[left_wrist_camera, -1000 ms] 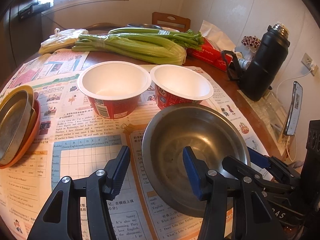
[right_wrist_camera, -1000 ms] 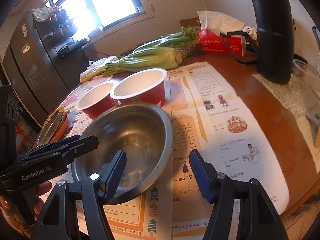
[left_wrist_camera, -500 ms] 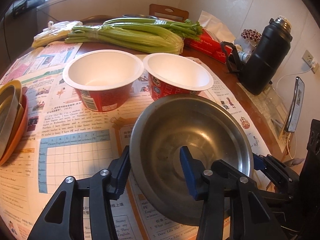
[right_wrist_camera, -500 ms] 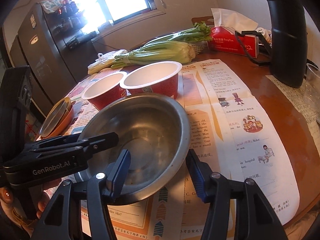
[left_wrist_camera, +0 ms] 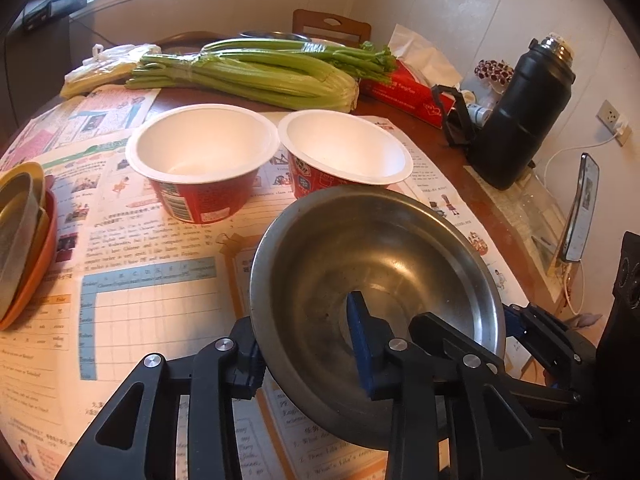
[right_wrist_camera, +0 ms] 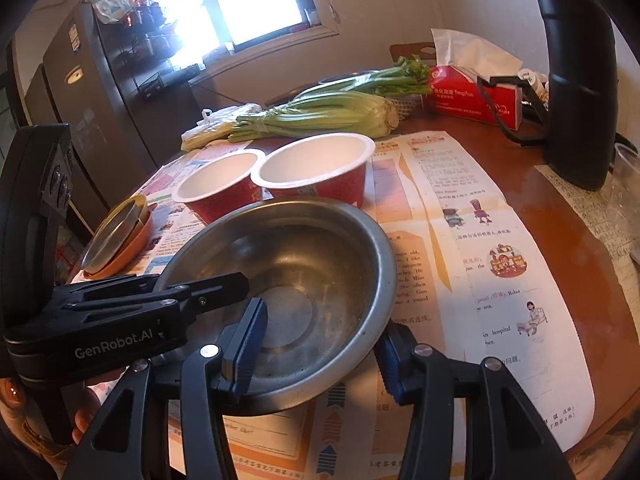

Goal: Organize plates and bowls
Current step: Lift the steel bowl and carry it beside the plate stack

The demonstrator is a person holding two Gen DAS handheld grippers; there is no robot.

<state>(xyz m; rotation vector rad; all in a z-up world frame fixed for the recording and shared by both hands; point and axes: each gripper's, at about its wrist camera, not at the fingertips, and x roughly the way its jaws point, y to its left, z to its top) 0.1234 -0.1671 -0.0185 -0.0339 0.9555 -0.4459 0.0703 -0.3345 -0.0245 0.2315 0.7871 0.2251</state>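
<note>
Steel bowl: round, dull grey, scuffed inside, empty, tilted on newspaper-covered bench in front of two red paper bowls. Left claw and right claw closing, each straddling near rim, one finger inside, one outside.

Celery lies beside a red tissue box, near a black flask, on newspaper.

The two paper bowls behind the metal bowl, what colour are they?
The paper bowls are red outside, white inside. The left wrist view shows it best.
</note>
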